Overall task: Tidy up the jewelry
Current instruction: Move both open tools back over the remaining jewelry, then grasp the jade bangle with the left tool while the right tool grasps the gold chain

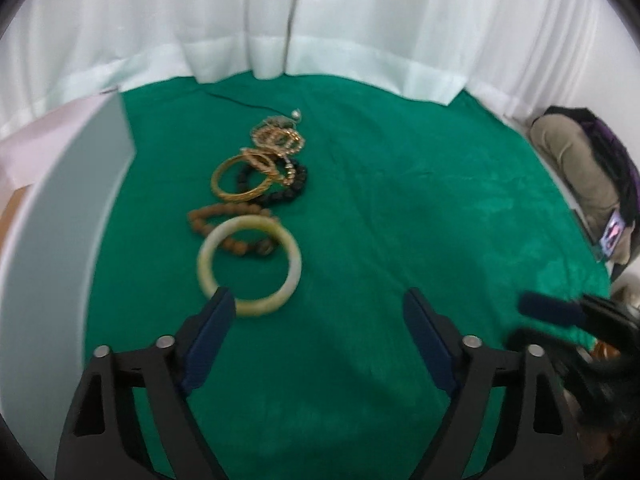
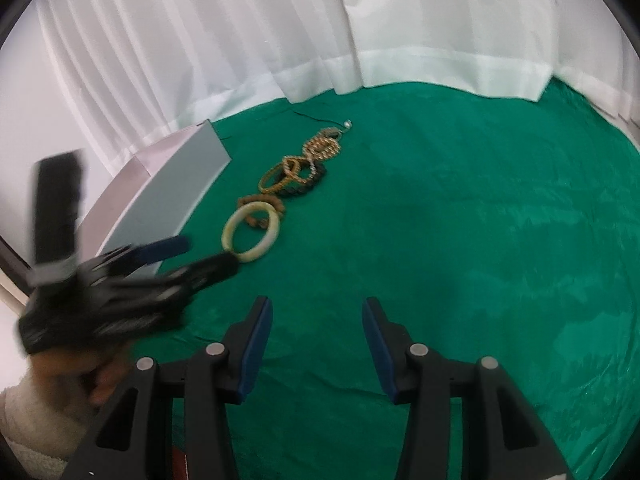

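Note:
A row of jewelry lies on the green cloth (image 1: 400, 208). Nearest is a pale jade bangle (image 1: 249, 266), also in the right wrist view (image 2: 251, 238). It overlaps a brown bead bracelet (image 1: 224, 222). Behind lie a gold bangle (image 1: 240, 178), a black bead bracelet (image 1: 288, 184) and a gold chain pile (image 1: 278, 138). My left gripper (image 1: 320, 304) is open and empty, its left finger just in front of the jade bangle; in the right wrist view it appears blurred (image 2: 196, 256). My right gripper (image 2: 318, 312) is open and empty above bare cloth.
A white open box (image 1: 60, 220) stands at the left edge of the cloth, also seen in the right wrist view (image 2: 176, 192). White curtains (image 1: 320, 20) close off the back. A person sits at the far right (image 1: 580, 168).

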